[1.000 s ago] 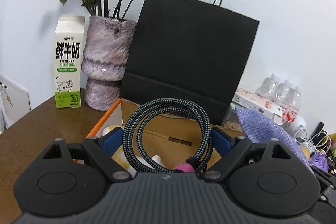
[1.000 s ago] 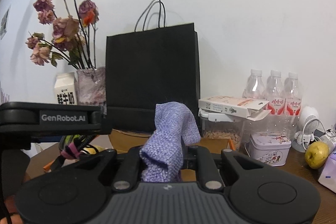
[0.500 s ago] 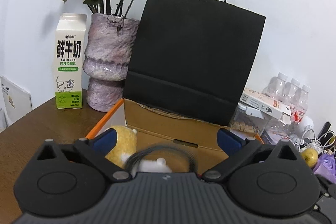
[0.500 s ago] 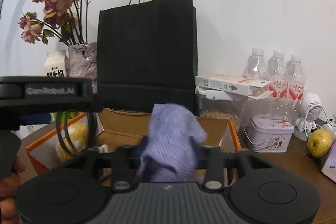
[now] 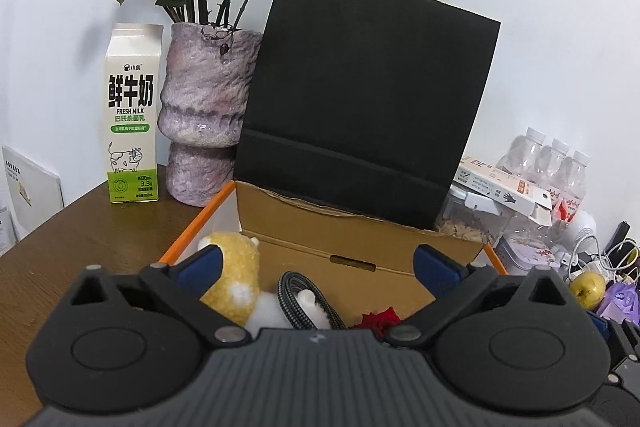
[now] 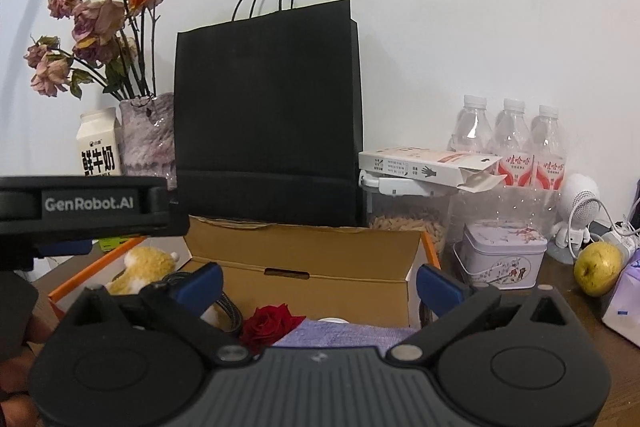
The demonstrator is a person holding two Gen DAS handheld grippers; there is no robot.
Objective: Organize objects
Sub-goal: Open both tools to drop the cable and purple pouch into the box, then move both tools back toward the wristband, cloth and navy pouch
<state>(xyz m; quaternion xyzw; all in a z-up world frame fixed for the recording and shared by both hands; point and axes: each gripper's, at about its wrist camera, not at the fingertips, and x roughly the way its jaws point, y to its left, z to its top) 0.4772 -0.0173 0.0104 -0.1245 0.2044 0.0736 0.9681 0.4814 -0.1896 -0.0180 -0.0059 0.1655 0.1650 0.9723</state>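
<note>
An open cardboard box (image 5: 360, 239) with an orange rim stands before both grippers. Inside lie a yellow plush toy (image 5: 236, 267), a braided cable (image 5: 298, 291) and a red rose (image 5: 380, 319). My left gripper (image 5: 318, 261) is open above the box, its blue pads clear of the cable. In the right wrist view a purple cloth (image 6: 344, 333) lies flat in the box (image 6: 304, 255) beside the rose (image 6: 272, 323). My right gripper (image 6: 319, 279) hangs over it with its jaws opening and nothing between them. The left gripper's body (image 6: 88, 205) shows at the left.
A black paper bag (image 5: 360, 107) stands right behind the box. Left of it are a purple vase (image 5: 200, 115) of dried flowers and a milk carton (image 5: 132, 115). At the right stand water bottles (image 6: 512, 143), a snack container (image 6: 404, 211), a tin (image 6: 500, 259) and a pear (image 6: 596, 267).
The left gripper opened and its coiled cable dropped into the box. The right gripper opened too, and the purple cloth it held fell flat into the box.
</note>
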